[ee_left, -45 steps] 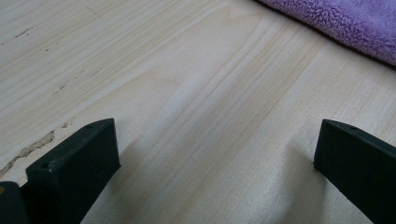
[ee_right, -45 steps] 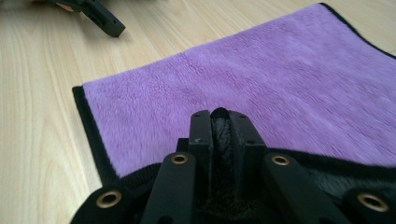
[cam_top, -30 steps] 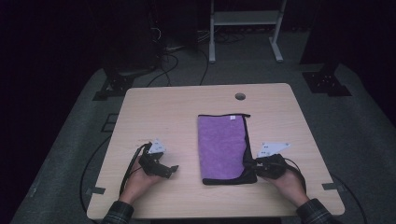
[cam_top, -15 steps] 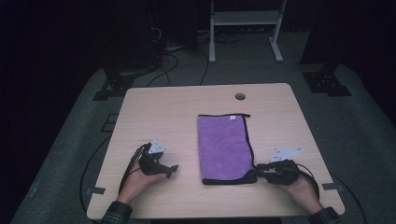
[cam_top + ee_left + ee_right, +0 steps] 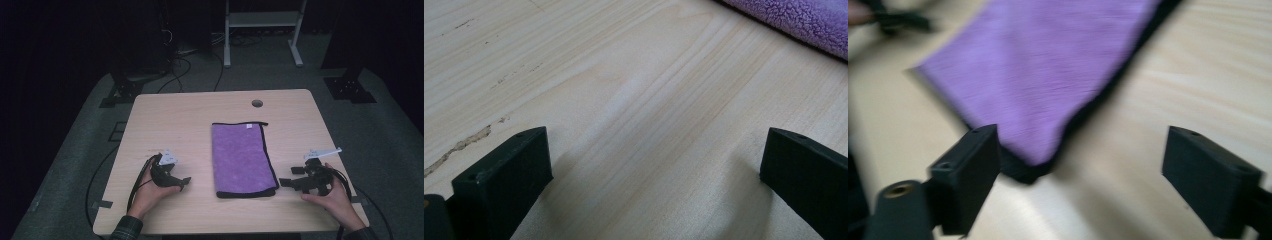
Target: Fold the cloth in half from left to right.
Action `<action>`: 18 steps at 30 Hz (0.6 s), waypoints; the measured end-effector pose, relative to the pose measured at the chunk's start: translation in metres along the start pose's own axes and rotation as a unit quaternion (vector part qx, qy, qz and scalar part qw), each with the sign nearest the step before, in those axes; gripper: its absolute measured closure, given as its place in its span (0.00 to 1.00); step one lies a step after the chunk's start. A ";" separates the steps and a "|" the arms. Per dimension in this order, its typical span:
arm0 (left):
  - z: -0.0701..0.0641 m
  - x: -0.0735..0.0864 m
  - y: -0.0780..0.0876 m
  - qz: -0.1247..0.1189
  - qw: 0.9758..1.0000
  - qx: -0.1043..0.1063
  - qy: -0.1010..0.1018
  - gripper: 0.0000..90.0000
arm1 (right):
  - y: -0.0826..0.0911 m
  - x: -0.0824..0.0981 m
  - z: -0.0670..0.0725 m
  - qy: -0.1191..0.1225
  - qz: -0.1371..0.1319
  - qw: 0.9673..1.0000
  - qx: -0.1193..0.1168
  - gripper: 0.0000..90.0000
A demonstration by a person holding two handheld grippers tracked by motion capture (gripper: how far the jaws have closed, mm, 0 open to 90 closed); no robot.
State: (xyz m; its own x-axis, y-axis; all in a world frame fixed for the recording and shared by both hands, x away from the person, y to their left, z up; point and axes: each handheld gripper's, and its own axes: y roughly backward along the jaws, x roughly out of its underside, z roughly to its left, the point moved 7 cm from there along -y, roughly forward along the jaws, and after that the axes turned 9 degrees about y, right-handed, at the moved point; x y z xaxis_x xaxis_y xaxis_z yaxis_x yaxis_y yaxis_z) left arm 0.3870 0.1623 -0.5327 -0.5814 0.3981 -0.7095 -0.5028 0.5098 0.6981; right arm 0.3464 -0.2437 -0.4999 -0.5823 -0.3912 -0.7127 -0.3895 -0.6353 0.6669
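A: What is at the left of the frame in the high view?

B: The left gripper rests low on the table, in the lower left part, held by a hand. In the left gripper view its two black fingers stand wide apart, with only bare wood between them. They hold nothing.

A: And in the middle?

B: The purple towel lies flat and folded, a long shape with a dark edge, at the centre of the table. Its near end is close to the front edge.

A: And at the right?

B: The right gripper is in the lower right, just beside the near right corner of the towel but apart from it. Its fingers have just been opening and stand wide now. In the right gripper view, which is blurred, the towel corner lies ahead of the left finger, and nothing is gripped.
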 end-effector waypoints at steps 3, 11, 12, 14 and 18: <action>0.000 -0.001 0.000 0.001 1.000 -0.001 0.000 0.00 | -0.002 -0.004 -0.008 0.017 -0.007 1.000 0.015 0.17; 0.001 -0.010 -0.001 -0.003 1.000 -0.001 -0.003 0.15 | 0.002 -0.027 -0.031 0.055 -0.042 0.995 0.070 0.18; 0.001 -0.011 -0.002 -0.006 1.000 0.001 -0.001 0.17 | 0.002 -0.030 -0.033 0.056 -0.048 0.994 0.076 0.16; 0.001 -0.015 -0.004 -0.004 1.000 0.009 0.000 0.20 | 0.001 -0.036 -0.038 0.056 -0.054 0.993 0.090 0.17; 0.000 -0.027 -0.006 -0.008 1.000 0.013 -0.007 0.25 | -0.002 -0.048 -0.046 0.065 -0.059 0.991 0.103 0.29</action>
State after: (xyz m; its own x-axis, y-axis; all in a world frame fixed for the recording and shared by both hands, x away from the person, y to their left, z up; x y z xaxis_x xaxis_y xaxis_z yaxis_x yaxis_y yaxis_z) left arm 0.4060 0.1488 -0.5184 -0.5645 0.3999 -0.7221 -0.4953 0.5356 0.6839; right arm 0.4079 -0.2544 -0.4764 -0.4330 -0.4131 -0.8012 -0.5946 -0.5371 0.5983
